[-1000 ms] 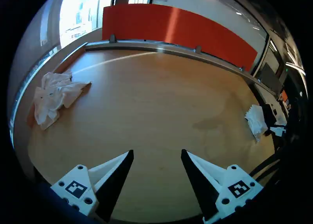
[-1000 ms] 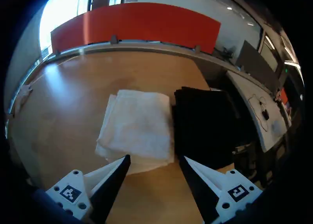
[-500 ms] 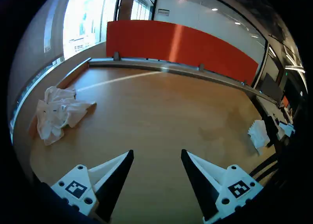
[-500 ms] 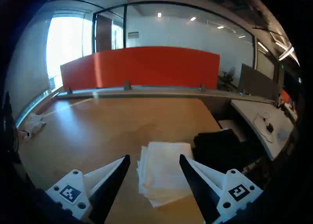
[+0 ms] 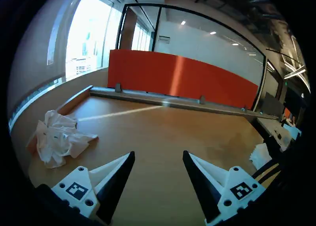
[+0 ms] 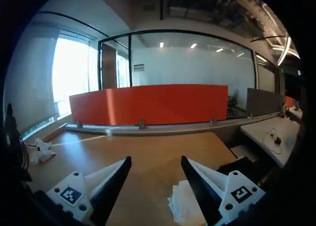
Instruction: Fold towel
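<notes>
Jaws wide apart on left gripper and right gripper, gripping nothing, above table.

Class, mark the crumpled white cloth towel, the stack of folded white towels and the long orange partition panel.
crumpled white cloth towel [image 5: 59, 141], left gripper view, its bunched middle.
stack of folded white towels [image 6: 182, 204], right gripper view, top layer.
long orange partition panel [image 6: 158, 104], right gripper view, centre face.

1. Table top: smooth wood-look surface with a satin sheen and a pale streak of glare.
2. Crumpled towel on the left: soft white cloth, matt and creased.
3. Folded towel: matt white cloth, in layers.
4. Left gripper and right gripper: matt white plastic with black inner faces.
5. Partition: matt orange panel.
6. Rail: shiny, looks like metal.
</notes>
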